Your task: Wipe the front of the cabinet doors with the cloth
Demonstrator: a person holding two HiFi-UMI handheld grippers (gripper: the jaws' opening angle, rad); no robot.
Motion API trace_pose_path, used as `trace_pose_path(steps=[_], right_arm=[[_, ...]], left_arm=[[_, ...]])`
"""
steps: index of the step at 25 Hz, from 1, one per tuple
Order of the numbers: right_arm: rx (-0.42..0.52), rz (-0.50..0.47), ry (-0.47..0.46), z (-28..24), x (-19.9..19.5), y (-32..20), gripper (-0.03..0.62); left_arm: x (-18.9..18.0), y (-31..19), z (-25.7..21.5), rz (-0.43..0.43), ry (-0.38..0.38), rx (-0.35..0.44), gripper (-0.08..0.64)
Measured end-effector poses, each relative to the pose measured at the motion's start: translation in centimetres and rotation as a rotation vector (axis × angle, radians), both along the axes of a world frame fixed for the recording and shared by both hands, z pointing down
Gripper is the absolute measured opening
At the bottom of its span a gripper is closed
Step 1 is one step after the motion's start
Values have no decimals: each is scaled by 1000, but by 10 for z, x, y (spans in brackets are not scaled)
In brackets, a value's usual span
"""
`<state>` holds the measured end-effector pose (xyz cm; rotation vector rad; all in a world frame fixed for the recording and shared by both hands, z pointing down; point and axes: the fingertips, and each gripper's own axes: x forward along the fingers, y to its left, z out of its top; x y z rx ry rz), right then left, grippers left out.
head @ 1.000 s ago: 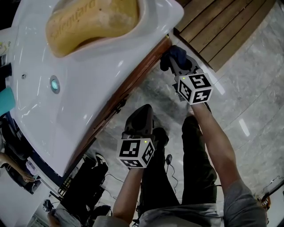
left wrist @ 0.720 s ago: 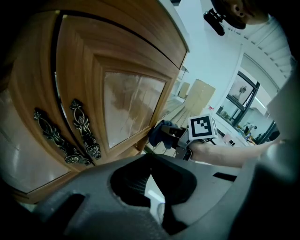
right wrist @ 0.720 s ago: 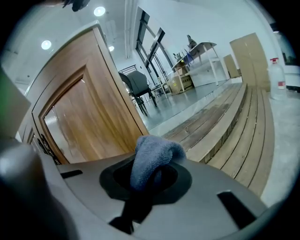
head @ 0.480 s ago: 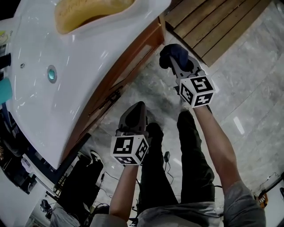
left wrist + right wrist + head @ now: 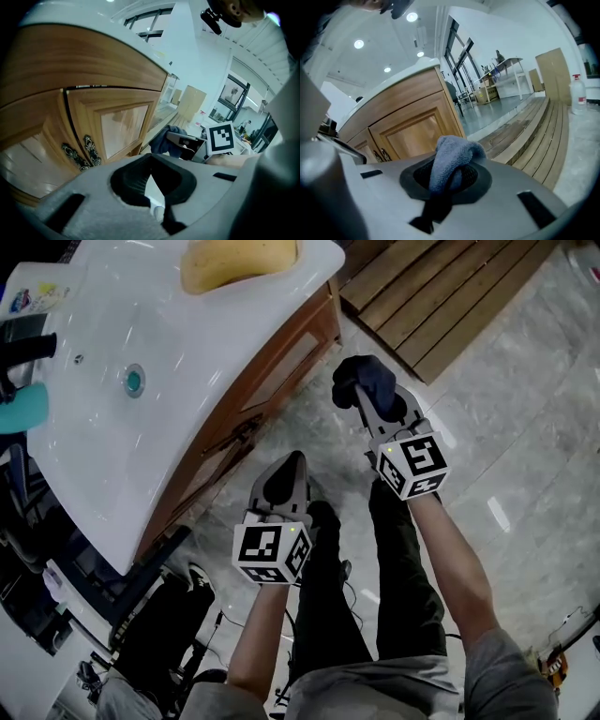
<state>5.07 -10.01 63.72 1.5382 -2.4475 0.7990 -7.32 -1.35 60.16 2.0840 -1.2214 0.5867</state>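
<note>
Cloth (image 5: 453,154) upright in right gripper's (image 5: 448,177) clamped jaws, facing cabinet doors (image 5: 412,133); left gripper's (image 5: 152,183) jaws together, empty

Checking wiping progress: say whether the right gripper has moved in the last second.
Yes. The right gripper, shut on the cloth, has pulled back from the cabinet; floor now shows between them.

From where I stand, the person wears dark trousers (image 5: 405,587) and a grey short-sleeved top, its sleeve (image 5: 511,667) ending above the elbow. A black shoe (image 5: 324,515) shows below. The left gripper (image 5: 296,460) and the right gripper (image 5: 367,401) share one build: a smooth grey plastic shell tapering toward the jaws, with a black-lined oval recess round them. The left cube (image 5: 273,555) and the right cube (image 5: 413,465) are white, printed with black square markers, and each has a tiny green light on an edge.
</note>
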Motion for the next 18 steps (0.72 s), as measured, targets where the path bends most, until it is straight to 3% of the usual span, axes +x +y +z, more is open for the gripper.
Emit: trace_pose_path(steps=[18], right_arm=[[151,13,-5,-184,-17,49,51]], left_arm=[[-8,6,-162,57,12,167,8]])
